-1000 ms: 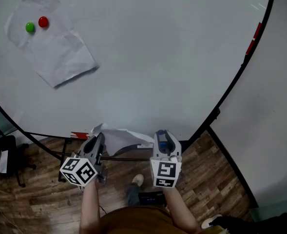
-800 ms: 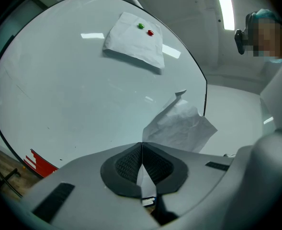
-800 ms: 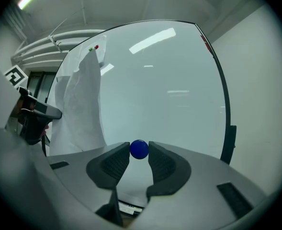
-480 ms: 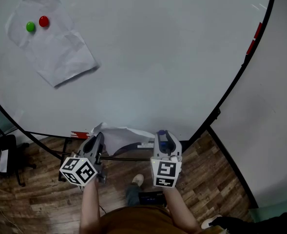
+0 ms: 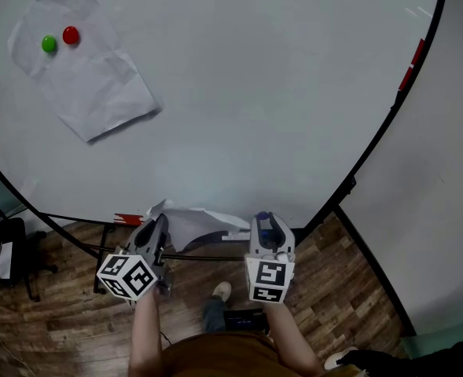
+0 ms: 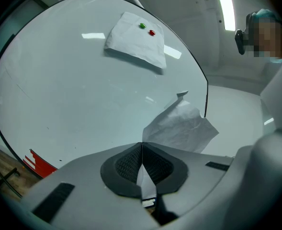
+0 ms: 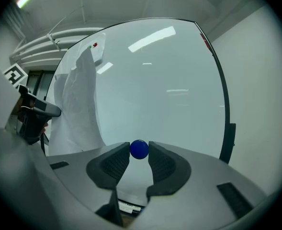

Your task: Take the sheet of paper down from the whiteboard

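A crumpled white sheet of paper (image 5: pixel 190 223) hangs off the whiteboard (image 5: pixel 239 93), pinched at one corner by my left gripper (image 5: pixel 156 230), which is shut on it. In the left gripper view the sheet (image 6: pixel 181 128) rises from the closed jaws. My right gripper (image 5: pixel 266 228) is shut on a round blue magnet (image 7: pixel 139 149) below the board's lower edge. A second sheet (image 5: pixel 82 61) stays on the board at upper left, pinned by a green magnet (image 5: pixel 49 44) and a red magnet (image 5: pixel 71 34).
The whiteboard's black frame (image 5: pixel 388 112) runs down the right side beside a white wall (image 5: pixel 443 179). Below lies a wooden floor (image 5: pixel 50 328), with an office chair (image 5: pixel 7 250) at the left and the board's stand bar (image 5: pixel 207 256) between my grippers.
The held sheet has shifted slightly as both grippers stay low. The right gripper drifted a little to the right; the blue magnet remains in it.
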Action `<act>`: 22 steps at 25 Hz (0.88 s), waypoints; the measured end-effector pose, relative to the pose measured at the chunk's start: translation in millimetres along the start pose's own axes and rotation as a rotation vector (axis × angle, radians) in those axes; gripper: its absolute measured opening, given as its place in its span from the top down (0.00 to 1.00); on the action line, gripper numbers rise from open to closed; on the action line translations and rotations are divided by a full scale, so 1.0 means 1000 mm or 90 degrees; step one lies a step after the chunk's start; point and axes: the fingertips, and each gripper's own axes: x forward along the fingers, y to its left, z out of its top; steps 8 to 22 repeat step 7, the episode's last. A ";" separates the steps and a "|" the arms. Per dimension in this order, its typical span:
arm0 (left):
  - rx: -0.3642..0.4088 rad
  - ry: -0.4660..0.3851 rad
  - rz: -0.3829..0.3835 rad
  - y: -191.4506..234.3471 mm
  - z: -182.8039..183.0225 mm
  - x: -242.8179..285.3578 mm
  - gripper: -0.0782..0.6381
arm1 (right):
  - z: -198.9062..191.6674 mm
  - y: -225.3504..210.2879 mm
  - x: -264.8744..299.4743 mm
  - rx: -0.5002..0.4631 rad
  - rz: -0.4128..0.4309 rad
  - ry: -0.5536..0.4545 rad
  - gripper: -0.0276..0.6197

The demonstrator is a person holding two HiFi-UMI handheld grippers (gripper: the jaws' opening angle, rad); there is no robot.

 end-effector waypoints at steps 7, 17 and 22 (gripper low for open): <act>-0.006 0.002 -0.002 0.004 0.000 0.001 0.86 | -0.001 0.000 0.002 0.002 -0.004 0.003 0.75; -0.006 0.002 -0.002 0.004 0.000 0.001 0.86 | -0.001 0.000 0.002 0.002 -0.004 0.003 0.75; -0.006 0.002 -0.002 0.004 0.000 0.001 0.86 | -0.001 0.000 0.002 0.002 -0.004 0.003 0.75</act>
